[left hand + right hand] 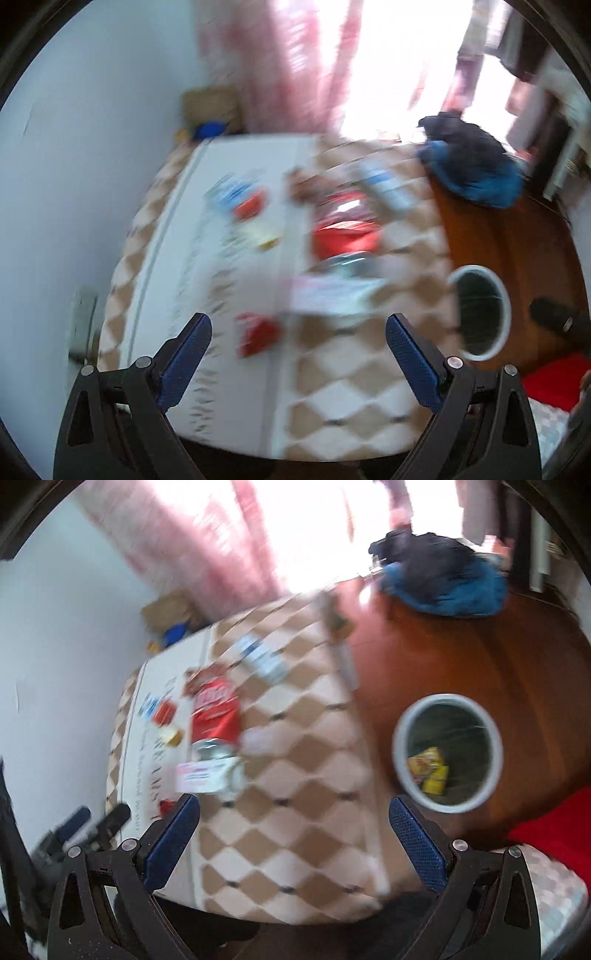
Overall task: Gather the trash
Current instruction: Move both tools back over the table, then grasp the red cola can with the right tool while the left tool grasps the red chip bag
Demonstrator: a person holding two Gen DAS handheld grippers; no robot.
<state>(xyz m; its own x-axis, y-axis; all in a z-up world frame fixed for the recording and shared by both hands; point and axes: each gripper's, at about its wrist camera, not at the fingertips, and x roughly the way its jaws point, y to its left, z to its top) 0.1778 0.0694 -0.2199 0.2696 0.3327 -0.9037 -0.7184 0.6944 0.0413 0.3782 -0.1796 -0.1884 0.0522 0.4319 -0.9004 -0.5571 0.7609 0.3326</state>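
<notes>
Both jaws wide apart, empty.

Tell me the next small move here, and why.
Probably bring the right gripper down to the red snack bag on the table. Both sets of jaws stand wide open and empty, wrappers still lie there, and the bin beside the table holds only some yellow packets.

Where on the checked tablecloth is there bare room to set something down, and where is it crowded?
Bare: the near stretch of checked tablecloth between the open right gripper and the bin-side edge, and the wooden floor around the waste bin. Crowded: the far-left part, with the red snack bag, a can and small wrappers.
</notes>
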